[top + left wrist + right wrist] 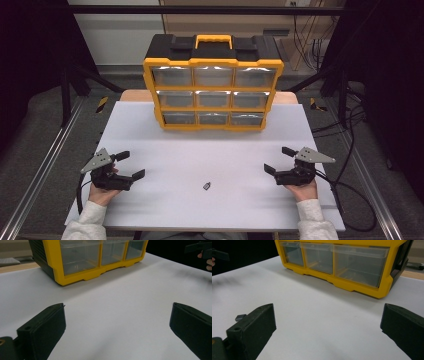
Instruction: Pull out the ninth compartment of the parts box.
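Left gripper [131,164] wide open, empty, right gripper [278,159] likewise, small dark part [206,186] between them

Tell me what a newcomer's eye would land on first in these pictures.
The yellow and black plastic drawer cabinet, with nine clear drawers in three rows, stands at the far middle of the white table and draws the eye first. Next come the left gripper and right gripper, held at either side with jaws wide open and nothing between them. A small dark part lies alone on the table between them.
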`<state>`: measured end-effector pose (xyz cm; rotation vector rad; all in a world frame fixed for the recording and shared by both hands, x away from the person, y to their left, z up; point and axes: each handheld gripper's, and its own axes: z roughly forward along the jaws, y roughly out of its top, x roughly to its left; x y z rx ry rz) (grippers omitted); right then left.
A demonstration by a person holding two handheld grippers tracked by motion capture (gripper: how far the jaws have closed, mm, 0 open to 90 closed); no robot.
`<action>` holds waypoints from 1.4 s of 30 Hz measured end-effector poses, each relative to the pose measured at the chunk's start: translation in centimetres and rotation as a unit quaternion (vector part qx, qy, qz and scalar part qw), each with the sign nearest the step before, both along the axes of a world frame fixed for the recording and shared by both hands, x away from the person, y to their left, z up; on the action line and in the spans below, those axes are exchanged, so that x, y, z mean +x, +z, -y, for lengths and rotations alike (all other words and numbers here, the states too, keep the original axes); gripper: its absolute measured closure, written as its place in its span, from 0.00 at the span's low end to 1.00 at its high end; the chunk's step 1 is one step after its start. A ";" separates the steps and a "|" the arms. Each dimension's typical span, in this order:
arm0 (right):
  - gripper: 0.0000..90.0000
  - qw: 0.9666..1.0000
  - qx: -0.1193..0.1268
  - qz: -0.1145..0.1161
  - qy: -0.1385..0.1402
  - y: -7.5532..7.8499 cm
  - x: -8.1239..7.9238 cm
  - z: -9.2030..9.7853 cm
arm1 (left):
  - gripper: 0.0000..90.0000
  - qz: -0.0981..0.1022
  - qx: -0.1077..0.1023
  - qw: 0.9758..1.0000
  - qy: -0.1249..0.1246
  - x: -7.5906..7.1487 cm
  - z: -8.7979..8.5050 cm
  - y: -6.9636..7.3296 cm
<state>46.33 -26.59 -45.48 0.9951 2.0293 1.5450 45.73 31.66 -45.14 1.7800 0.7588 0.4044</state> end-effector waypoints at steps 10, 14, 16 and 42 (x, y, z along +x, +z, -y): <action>0.00 1.000 -0.006 0.002 0.000 0.2 0.0 -0.1 | 0.00 -0.003 0.011 1.000 0.001 0.0 0.1 -0.1; 0.00 1.000 -0.012 0.003 0.001 0.3 0.0 -0.3 | 0.00 -0.003 0.010 1.000 0.001 0.0 0.1 -0.1; 0.00 1.000 -0.018 0.007 0.004 0.5 0.1 -0.6 | 0.00 -0.003 0.010 1.000 0.003 0.1 0.1 -0.2; 0.00 0.995 -0.092 0.034 0.014 3.1 1.4 -4.8 | 0.00 -0.011 0.015 1.000 0.006 0.3 0.3 -0.4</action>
